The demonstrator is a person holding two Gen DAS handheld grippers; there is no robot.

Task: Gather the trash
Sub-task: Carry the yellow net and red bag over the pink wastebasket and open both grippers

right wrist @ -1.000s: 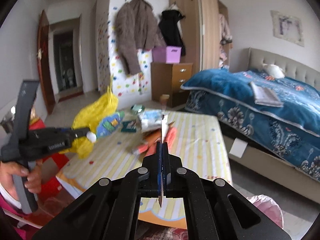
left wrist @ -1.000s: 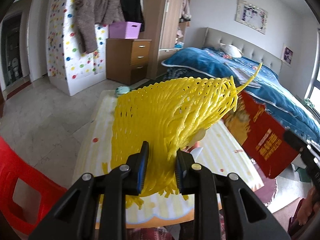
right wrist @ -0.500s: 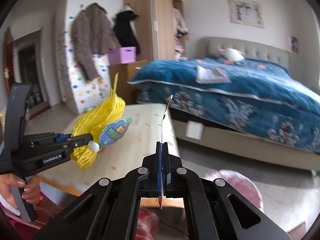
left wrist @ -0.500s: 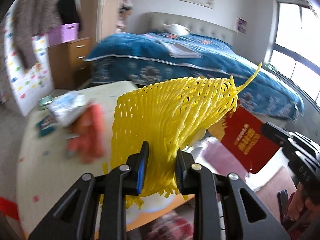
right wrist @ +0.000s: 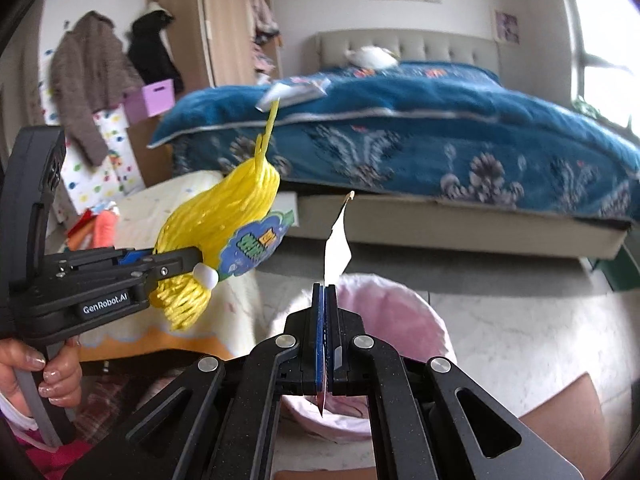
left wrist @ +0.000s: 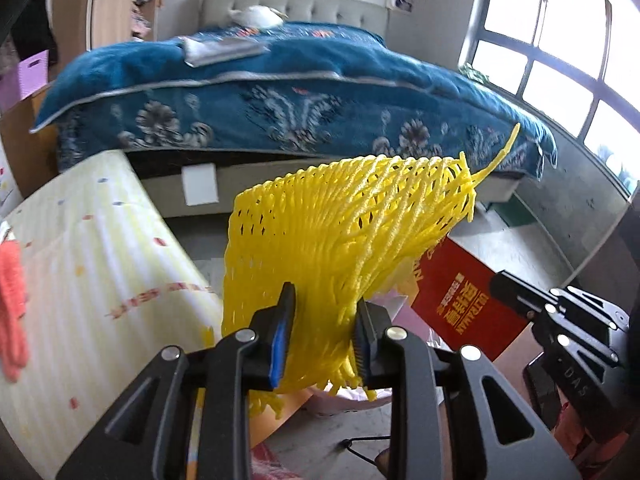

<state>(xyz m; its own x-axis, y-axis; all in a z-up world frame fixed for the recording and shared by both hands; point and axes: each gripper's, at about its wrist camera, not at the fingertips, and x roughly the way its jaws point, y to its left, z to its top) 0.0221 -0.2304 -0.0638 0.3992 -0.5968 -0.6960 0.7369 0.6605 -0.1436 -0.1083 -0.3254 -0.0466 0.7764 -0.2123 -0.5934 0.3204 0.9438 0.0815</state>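
My left gripper (left wrist: 322,332) is shut on a yellow foam fruit net (left wrist: 344,248) and holds it in the air beside the table edge. The net also shows in the right wrist view (right wrist: 224,216) with a blue label on it. My right gripper (right wrist: 325,320) is shut on a flat red packet (left wrist: 460,300), seen edge-on as a thin white sheet (right wrist: 338,248). A pink-lined trash bin (right wrist: 396,320) stands on the floor right below and ahead of the right gripper. More litter (right wrist: 96,228) lies on the table at far left.
A low table with a yellow striped cloth (left wrist: 80,264) is at left. A bed with a blue quilt (right wrist: 440,120) fills the back. A wardrobe (right wrist: 224,24), a purple box (right wrist: 154,98) and hanging coats (right wrist: 88,76) stand at the far left wall.
Both grippers have swung right, away from the table top toward the bed side and the pink bin. Each keeps its hold on its item.
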